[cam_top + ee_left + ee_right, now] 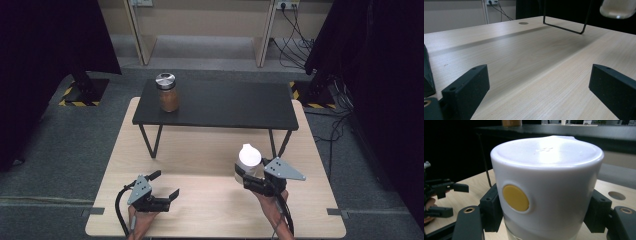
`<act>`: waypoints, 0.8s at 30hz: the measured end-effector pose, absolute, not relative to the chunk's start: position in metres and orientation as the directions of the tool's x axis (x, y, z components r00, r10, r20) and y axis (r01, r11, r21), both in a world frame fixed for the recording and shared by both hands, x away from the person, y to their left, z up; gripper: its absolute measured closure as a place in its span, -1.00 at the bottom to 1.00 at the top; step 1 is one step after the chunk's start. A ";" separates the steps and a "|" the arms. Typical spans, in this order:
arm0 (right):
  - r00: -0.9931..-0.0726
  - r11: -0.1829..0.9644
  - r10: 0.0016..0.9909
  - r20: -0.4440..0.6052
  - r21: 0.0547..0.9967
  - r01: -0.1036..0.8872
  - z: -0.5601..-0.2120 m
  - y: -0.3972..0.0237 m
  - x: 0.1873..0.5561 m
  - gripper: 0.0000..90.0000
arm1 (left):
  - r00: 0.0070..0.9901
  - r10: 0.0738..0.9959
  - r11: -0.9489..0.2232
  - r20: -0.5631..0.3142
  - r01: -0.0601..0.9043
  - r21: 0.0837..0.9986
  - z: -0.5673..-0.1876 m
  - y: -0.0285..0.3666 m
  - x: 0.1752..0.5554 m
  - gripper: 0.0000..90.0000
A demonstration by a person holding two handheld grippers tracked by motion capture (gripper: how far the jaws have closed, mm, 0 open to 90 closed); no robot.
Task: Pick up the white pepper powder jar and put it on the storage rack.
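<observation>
One white-lidded jar (pixel 249 159) stands upright, clamped in your right gripper (pixel 248 176); the black shelf (pixel 215 105) lies ahead, above it; left gripper (pixel 165 186) gapes empty

On your table (pixel 210 220), a low shelf (pixel 215 106) stands across the far half, a jar (pixel 167 92) on its left end. Before its right leg, your right gripper (pixel 246 175) holds a container (pixel 249 157); your left gripper (pixel 165 186) sits well left.
</observation>
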State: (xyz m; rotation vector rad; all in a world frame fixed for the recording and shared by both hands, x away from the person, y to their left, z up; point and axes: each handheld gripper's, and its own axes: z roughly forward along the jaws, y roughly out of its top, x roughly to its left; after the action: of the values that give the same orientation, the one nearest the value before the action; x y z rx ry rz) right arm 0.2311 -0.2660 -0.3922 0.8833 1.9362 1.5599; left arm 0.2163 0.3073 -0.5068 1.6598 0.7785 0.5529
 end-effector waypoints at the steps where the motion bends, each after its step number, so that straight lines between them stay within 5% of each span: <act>1: -0.667 0.131 0.745 0.020 0.976 0.176 -0.388 -0.267 0.232 -0.32 | 0.667 0.743 -0.115 -0.049 0.200 0.973 -0.507 0.307 0.216 -0.94; 24: -0.653 0.138 0.757 0.018 0.973 0.187 -0.292 -0.267 0.264 -0.32 | 0.666 0.744 -0.110 -0.054 0.202 0.973 -0.507 0.307 0.216 -0.94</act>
State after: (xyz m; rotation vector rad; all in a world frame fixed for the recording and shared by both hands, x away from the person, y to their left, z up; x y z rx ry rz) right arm 0.2637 -0.2672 -0.2923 0.9023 1.9347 1.5414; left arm 0.2165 0.3075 -0.5072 1.6548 0.7823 0.5495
